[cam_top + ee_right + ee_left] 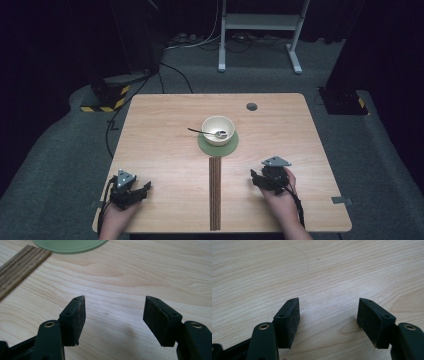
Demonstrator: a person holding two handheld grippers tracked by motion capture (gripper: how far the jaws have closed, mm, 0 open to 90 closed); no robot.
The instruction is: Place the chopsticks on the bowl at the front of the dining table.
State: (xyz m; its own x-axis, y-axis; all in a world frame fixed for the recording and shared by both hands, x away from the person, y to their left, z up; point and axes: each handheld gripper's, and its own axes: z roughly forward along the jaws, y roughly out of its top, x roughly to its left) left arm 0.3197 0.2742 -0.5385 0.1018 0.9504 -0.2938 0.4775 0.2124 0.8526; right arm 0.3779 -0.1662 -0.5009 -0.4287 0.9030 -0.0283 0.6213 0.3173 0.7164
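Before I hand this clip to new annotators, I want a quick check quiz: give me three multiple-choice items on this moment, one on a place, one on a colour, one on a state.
1. Where does the spoon lie?
A. In the bowl, handle over the rim
B. Flat on the table beside the left tongs
C. Across the dark wooden strip

2. What colour is the round mat under the bowl?
A. Red
B. Green
C. Black

3. How do the right tongs stand?
A. Shut on the spoon
B. Shut on nothing
C. Open, with nothing between the jaws

Answers:
1 A: the high view shows the spoon's head inside the bowl and its handle sticking out over the left rim.
2 B: a green edge rings the cream bowl, and shows again in the right gripper view.
3 C: the jaws stand wide apart over bare table.
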